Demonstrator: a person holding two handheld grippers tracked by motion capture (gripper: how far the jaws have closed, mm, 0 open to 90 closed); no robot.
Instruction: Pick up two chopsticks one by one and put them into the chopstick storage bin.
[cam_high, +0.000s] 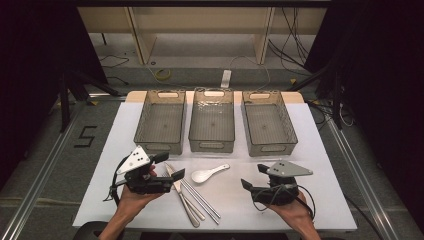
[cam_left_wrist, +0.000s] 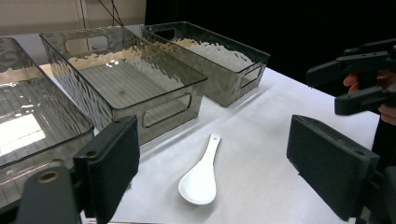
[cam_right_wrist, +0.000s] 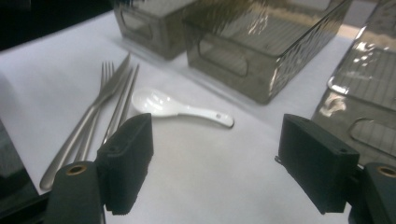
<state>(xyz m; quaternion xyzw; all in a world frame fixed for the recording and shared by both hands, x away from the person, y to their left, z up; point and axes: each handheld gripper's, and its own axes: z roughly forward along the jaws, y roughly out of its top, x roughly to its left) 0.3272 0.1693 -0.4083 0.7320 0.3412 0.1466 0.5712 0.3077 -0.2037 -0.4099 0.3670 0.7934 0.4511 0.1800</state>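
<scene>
Both claws hover released over the counter (cam_high: 310, 150), nothing between their jaws: the left claw (cam_high: 170, 167) hangs beside the cutlery, the right claw (cam_high: 255, 177) off to the other side. The spoon (cam_high: 207, 174) lies between them, just in front of the middle bin (cam_high: 212, 120), bowl toward the person and handle slanting away; the fork (cam_high: 186, 202), knife (cam_high: 176, 181) and chopsticks (cam_high: 202, 199) lie in a tight bunch just left of it. The spoon looks like the likeliest pick, since both claws point at it. To do it well, I would come down across the thin handle rather than the rounded, slick bowl, jaws square to it, and keep clear of the chopsticks. The high view gives the whole layout and all three bins; the right gripper view shows the fork tines (cam_right_wrist: 107, 70) and the hole at the spoon handle's end (cam_right_wrist: 218, 113); the left gripper view shows the bins' side cut-outs (cam_left_wrist: 167, 109) and the right claw (cam_left_wrist: 343, 86) farther off.
</scene>
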